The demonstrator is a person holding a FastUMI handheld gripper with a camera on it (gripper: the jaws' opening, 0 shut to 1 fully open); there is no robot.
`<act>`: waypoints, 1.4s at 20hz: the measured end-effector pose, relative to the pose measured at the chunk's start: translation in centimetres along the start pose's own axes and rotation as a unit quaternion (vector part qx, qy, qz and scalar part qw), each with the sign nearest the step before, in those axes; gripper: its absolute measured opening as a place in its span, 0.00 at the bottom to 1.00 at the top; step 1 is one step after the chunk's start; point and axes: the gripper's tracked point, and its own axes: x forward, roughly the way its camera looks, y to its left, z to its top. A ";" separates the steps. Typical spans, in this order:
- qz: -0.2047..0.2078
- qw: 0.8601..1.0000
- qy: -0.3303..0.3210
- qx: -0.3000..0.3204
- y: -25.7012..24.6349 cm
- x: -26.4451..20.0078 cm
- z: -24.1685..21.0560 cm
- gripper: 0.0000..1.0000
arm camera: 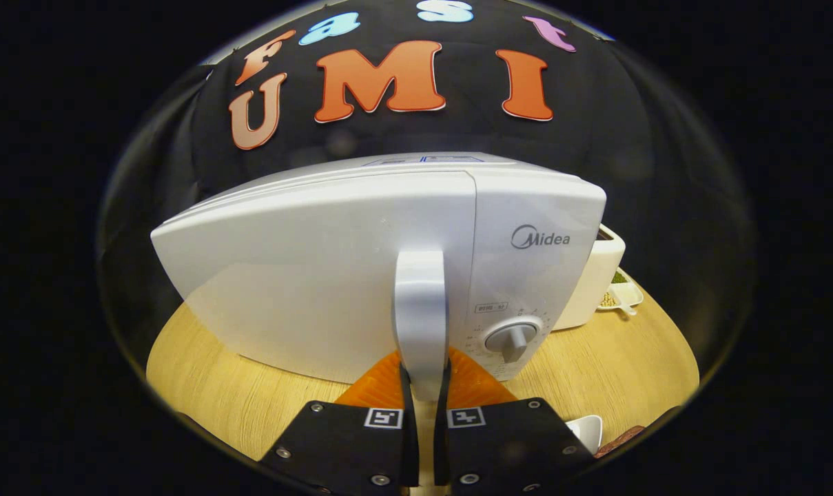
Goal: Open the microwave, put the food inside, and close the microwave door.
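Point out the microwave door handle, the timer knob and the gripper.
microwave door handle (419, 310): gripper view, on the middle of the upright bar, its lower end between the fingers.
timer knob (514, 339): gripper view, on the knob's raised grip.
gripper (424, 386): gripper view, midway between fingertips pressing the handle's lower end.

White microwave (306, 275) stands on a round wooden table (223, 393), door shut flush with the body. Vertical door handle (420, 317) runs down the right side of the door. Gripper (424, 386) is closed around the handle's lower end, one finger pressing each side. Control panel right of the handle carries a round dial (513, 339). Far right, behind the microwave: a cream-white appliance (595, 282) with a small tray (626, 293) beside it. Near right of the fingers, a white dish (588, 430) sits on the table.
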 end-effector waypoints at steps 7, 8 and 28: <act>-0.017 1.000 0.002 0.007 -0.1 -0.1 0.1 0.09; -0.019 1.000 0.003 0.007 0.0 -0.1 0.0 0.09; 0.011 0.999 -0.014 -0.034 7.2 -14.0 -8.1 0.10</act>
